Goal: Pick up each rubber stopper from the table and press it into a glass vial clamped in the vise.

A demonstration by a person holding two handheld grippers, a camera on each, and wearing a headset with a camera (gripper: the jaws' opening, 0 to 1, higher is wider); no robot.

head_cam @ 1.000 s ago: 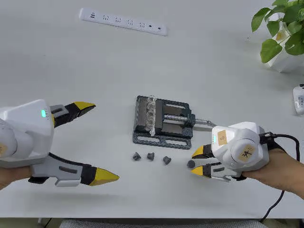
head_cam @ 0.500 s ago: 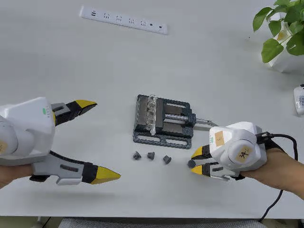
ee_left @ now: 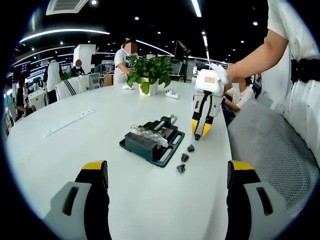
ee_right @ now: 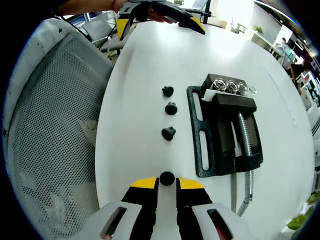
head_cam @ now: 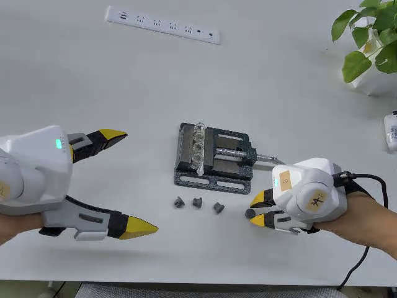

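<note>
A dark vise (head_cam: 214, 160) at mid-table clamps a row of glass vials (head_cam: 198, 146); they also show as vise (ee_right: 225, 130) with vials (ee_right: 230, 85) and vise (ee_left: 150, 142) with vials (ee_left: 145, 132). Three dark rubber stoppers (head_cam: 197, 202) lie in a row in front of it, also seen as stoppers (ee_right: 171, 108) and stoppers (ee_left: 184, 157). My right gripper (head_cam: 256, 210) sits right of that row, shut on a fourth stopper (ee_right: 167, 177) at its yellow tips. My left gripper (head_cam: 127, 181) hangs wide open at the left, holding nothing.
A white power strip (head_cam: 161, 23) lies at the far edge. A potted plant (head_cam: 372, 37) and a small white object (head_cam: 391, 130) stand at the right. A mesh chair (ee_right: 50, 125) is at the table's near edge. People stand in the room behind.
The right gripper has edged slightly left and rolled a little, with the stopper still at its tips. The left gripper has stayed open in place.
</note>
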